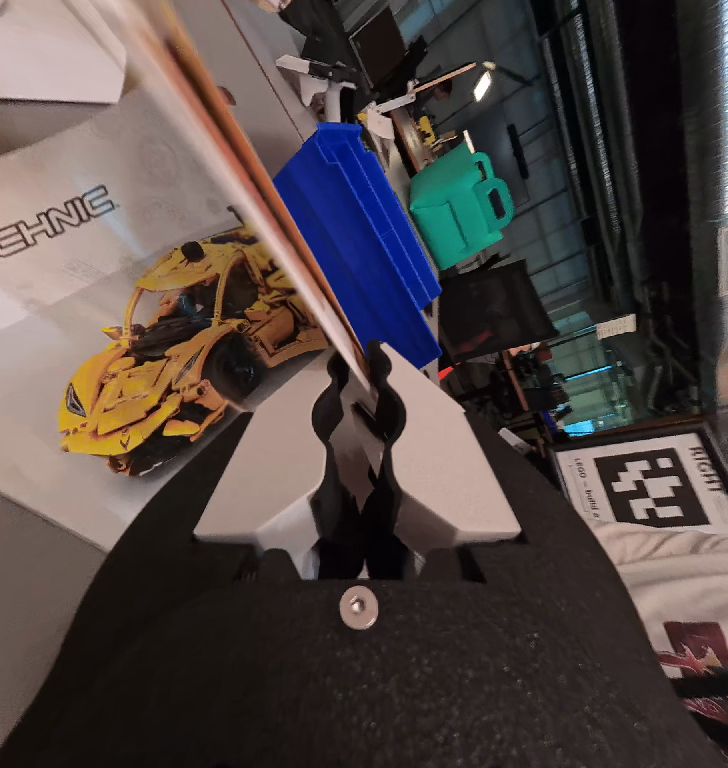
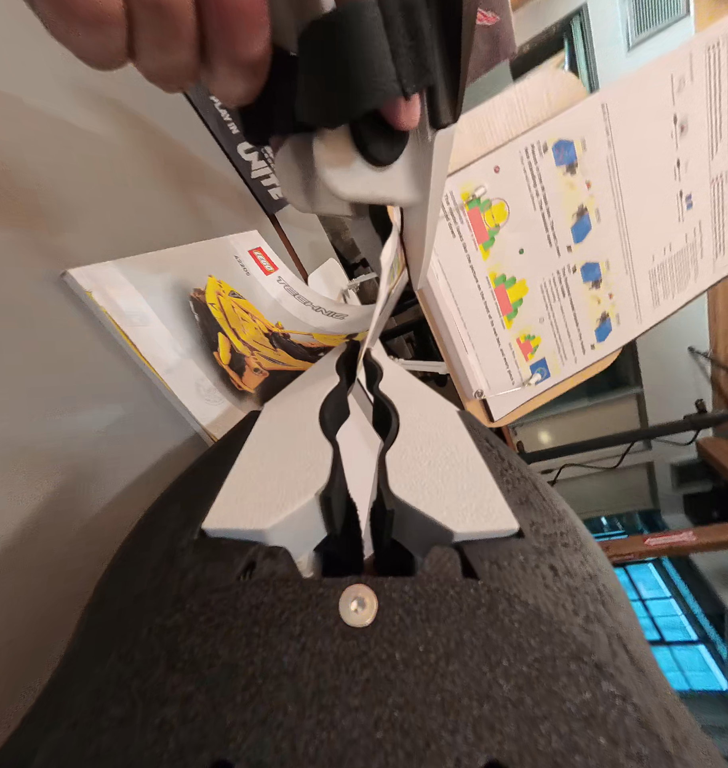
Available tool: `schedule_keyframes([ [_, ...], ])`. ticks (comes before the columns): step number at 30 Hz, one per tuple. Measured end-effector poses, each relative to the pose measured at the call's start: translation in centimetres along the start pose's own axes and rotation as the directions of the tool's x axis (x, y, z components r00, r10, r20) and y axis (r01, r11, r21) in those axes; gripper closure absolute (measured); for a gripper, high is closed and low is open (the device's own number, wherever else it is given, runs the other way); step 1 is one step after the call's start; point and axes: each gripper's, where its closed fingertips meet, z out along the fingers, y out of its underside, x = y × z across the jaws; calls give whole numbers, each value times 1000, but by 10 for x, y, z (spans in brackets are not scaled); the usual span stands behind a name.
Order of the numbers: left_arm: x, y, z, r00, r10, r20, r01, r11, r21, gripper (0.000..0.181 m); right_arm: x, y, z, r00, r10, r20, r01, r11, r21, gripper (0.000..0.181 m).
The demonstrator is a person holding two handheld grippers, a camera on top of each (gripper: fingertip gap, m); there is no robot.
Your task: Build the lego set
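A white instruction booklet (image 2: 167, 311) with a yellow car on its cover lies on the grey table (image 2: 63, 415); its far edge curls upward. It also shows close up in the left wrist view (image 1: 146, 332). My right gripper (image 2: 360, 357) is shut on the lower edge of a thin paper sheet (image 2: 385, 282) that rises from its tips. My left gripper (image 1: 360, 361) is shut on a thin sheet (image 1: 271, 216) seen edge-on, running up to the left. I cannot tell whether both hold the same sheet. The left gripper's body (image 2: 354, 174), held by a hand (image 2: 167, 37), is just above.
A blue bin (image 1: 354, 249) and a green container (image 1: 458, 208) stand beyond the sheet. A black-and-white marker card (image 1: 653, 486) lies at the right. A clipboard with a printed picture guide (image 2: 582, 249) stands at the right of the booklet.
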Motion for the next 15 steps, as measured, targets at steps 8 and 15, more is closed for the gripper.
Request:
schedule_keyframes([
  [8,-12,16,-17,993,86,-85,-83,996,32,181,-4,-11,-38,729,488,480,-568,823,27,125],
  [15,-8,20,-10,979,116,-165,-109,993,50,181,3,-6,11,42,731,681,-847,388,-364,97],
])
